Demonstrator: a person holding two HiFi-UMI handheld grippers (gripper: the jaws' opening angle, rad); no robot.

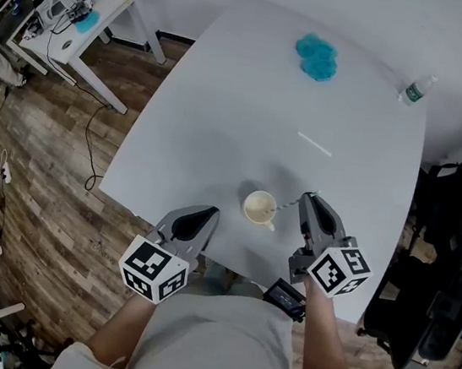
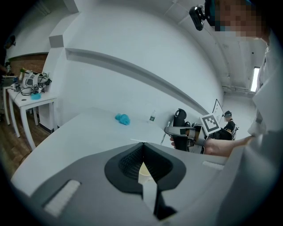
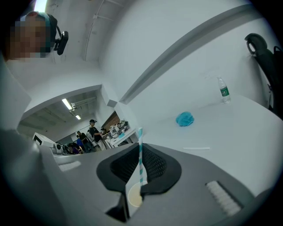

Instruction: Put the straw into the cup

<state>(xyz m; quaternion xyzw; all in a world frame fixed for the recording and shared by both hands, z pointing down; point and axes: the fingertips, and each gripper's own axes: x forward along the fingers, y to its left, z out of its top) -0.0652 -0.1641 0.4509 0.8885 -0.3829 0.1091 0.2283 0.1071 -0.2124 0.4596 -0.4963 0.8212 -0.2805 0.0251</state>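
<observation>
A teal-striped straw [image 3: 140, 152] is gripped in the closed right claw [image 1: 307, 199], with its long axis set across the jaws and its lower end slanted toward the white cup [image 1: 259, 207]. The cup stands just left of that claw, near the front edge of the worktop [image 1: 227, 93]. The left claw [image 1: 208, 212] is closed and empty at the cup's other side.

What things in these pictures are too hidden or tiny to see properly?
Head view: whether the straw tip is inside the cup; too small.
Right gripper view: most of the cup, behind the right tool.
Head view: the bottle label, too tiny.
Head view: what the white strip is; too small.
</observation>
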